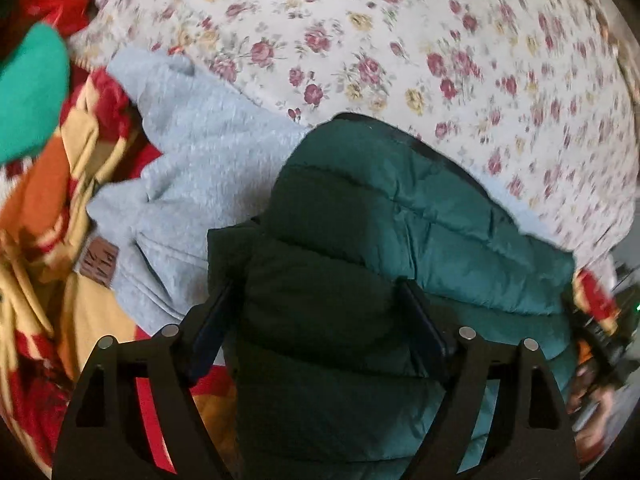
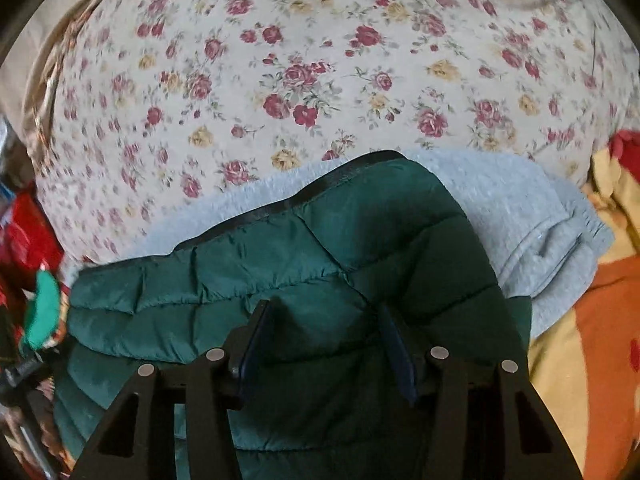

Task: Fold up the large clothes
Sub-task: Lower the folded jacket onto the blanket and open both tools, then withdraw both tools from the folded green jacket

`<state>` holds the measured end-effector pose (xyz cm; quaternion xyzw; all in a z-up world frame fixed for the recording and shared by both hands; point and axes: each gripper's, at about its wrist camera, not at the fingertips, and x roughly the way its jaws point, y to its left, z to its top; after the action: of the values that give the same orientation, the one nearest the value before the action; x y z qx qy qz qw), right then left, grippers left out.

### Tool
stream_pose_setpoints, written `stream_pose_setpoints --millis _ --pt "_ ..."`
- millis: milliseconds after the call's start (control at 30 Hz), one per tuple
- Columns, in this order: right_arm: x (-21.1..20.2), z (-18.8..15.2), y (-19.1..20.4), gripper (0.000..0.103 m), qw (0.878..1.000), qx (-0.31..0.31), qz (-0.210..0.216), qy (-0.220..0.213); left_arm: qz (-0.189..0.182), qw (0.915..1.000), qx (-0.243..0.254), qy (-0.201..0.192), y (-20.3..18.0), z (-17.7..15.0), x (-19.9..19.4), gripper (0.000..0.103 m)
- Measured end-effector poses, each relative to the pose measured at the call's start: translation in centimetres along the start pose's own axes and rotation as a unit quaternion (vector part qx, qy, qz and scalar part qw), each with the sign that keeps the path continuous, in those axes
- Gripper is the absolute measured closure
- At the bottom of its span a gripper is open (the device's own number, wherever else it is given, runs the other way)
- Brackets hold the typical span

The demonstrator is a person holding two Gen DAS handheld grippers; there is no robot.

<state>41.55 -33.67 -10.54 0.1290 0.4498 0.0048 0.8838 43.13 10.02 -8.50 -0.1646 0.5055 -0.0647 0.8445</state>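
Only the left view shows the grey fleece's brown patch [image 1: 97,264].

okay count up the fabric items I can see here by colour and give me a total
Dark green: 1, the puffer jacket, held between the fingers of the left tool and the right tool
Light blue-grey: 1, the fleece garment
Red, orange and yellow: 1, the patterned blanket
Bright green: 1, the cloth
Floral white: 1, the bedsheet
Total: 5
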Motion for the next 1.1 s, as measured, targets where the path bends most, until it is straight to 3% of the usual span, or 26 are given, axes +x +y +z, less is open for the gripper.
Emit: stream_pose_setpoints --millis 133,300,400,467,533,700,933,1100 --pt "-3.3 -1.1 1.1 0.051 0.999 -0.026 -0.013 -0.041 0.002 0.9996 -0.001 -0.030 0.0 -1.0 -2.9 0.021" --pt "-8.0 -5.7 1.9 0.051 0.996 -0.043 0.015 -0.073 0.050 0.9942 0.043 -0.085 -0.6 -4.8 -6.7 0.021" --pt "-7.4 -7.9 2.1 0.050 0.997 -0.047 0.013 -0.058 0.073 0.9934 0.046 -0.076 -0.2 -6.4 -5.9 0.021" --pt "-6.3 -8.7 2.3 0.050 0.997 -0.064 -0.006 -0.047 0.083 0.9940 0.046 -0.055 -0.1 -6.9 -4.8 0.020" --pt "-6.7 -9.0 2.8 0.050 0.996 -0.076 -0.023 -0.051 0.094 0.9923 0.054 -0.060 -0.4 -7.3 -5.6 0.021" --pt "-9.6 -10.4 3.4 0.051 0.997 -0.064 0.001 -0.053 0.127 0.9837 0.090 -0.090 -1.6 -9.4 -9.3 0.021" --pt "-14.0 -17.3 4.0 0.051 0.998 -0.041 0.043 -0.034 0.166 0.9661 0.095 -0.174 -3.7 -16.0 -17.3 0.021" --pt "-16.8 -21.3 5.3 0.051 0.997 -0.031 0.064 -0.028 0.169 0.9562 0.102 -0.216 -5.8 -20.4 -22.0 0.020"
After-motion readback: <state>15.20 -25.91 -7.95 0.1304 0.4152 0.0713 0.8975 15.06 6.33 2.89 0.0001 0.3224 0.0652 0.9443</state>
